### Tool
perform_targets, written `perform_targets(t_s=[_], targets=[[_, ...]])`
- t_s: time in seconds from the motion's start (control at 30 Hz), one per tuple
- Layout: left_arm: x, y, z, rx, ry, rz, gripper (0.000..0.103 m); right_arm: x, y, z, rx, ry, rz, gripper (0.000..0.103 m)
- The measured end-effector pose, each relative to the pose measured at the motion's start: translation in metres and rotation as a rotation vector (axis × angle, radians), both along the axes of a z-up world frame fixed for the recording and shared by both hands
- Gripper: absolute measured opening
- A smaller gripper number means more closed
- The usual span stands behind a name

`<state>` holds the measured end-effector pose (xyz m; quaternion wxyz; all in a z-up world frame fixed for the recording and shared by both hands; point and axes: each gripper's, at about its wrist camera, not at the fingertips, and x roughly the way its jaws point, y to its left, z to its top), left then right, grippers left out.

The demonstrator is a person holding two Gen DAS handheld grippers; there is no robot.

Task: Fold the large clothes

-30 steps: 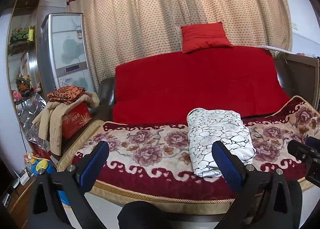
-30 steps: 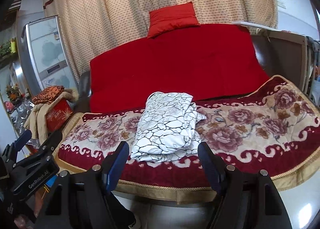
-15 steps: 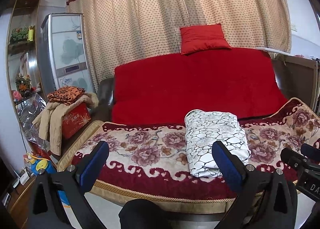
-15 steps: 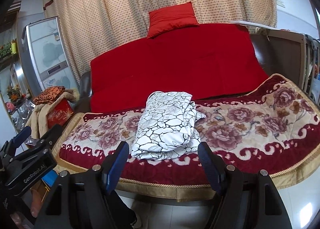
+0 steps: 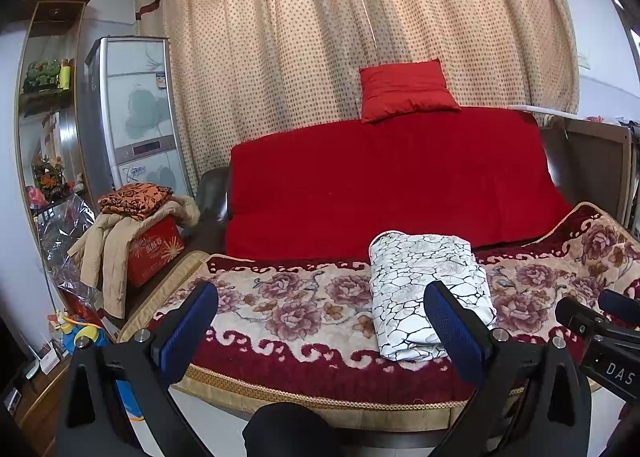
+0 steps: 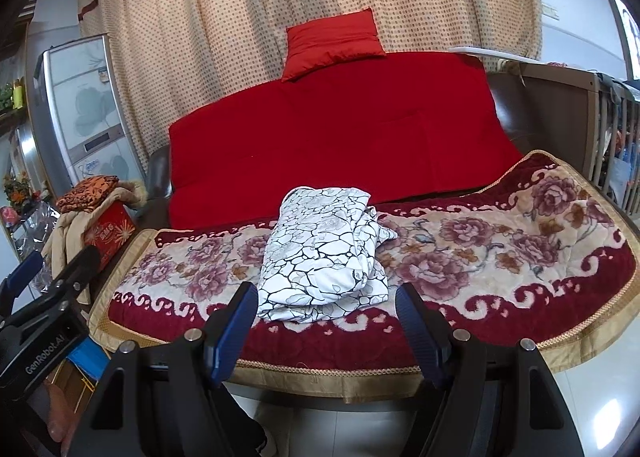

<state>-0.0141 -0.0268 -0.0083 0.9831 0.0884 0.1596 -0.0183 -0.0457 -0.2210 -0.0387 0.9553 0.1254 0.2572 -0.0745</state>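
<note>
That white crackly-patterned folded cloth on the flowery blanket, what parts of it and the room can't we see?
- White black-veined folded cloth: near right corner hidden behind the left gripper's blue finger pad in the left wrist view.
- Its underside: hidden against the floral blanket, both views.
- Red cardboard box: print too small to read.
</note>
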Motion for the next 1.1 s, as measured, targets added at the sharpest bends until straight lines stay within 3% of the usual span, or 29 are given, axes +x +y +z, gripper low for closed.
perform_targets(t_s=[1.1], targets=[[-0.001,0.012,-0.003,0.0,0.019,-0.001,0.102,0.004,0.015,-0.001,-0.009,0.016,0.023,0.075]])
